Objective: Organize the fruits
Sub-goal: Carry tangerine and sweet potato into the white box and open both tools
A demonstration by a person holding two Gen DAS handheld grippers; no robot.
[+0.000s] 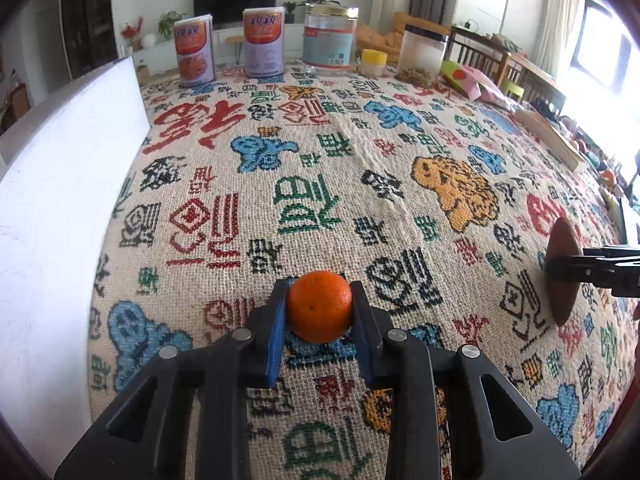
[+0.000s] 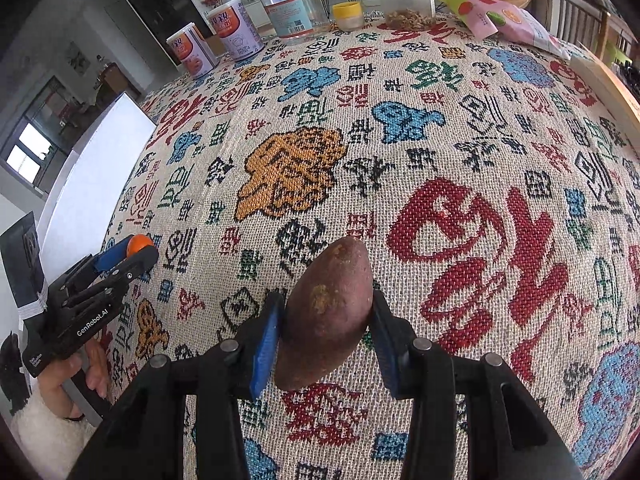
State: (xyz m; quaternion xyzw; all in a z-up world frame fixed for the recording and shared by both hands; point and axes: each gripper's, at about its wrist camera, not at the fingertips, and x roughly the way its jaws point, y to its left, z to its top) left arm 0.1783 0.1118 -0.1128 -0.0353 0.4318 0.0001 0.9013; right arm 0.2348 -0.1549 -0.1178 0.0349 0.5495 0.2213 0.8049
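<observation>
My left gripper [image 1: 319, 300] is shut on a small orange [image 1: 320, 306], held just above the patterned tablecloth [image 1: 320, 160]. My right gripper [image 2: 326, 320] is shut on a brown-purple sweet potato [image 2: 326, 320], gripped across its middle with its tip pointing away. In the left wrist view the sweet potato [image 1: 562, 248] and the right gripper [image 1: 560, 272] show at the far right edge. In the right wrist view the left gripper [image 2: 138, 252] with the orange [image 2: 139, 243] shows at the left edge, held by a hand.
At the table's far edge stand two cans [image 1: 194, 54], a clear jar with a gold lid [image 1: 330, 38], a small yellow-lidded cup [image 1: 374, 62] and a plastic container [image 1: 422, 54]. A pink snack bag [image 2: 504, 20] lies at the far right. A white board [image 1: 60, 200] borders the left side.
</observation>
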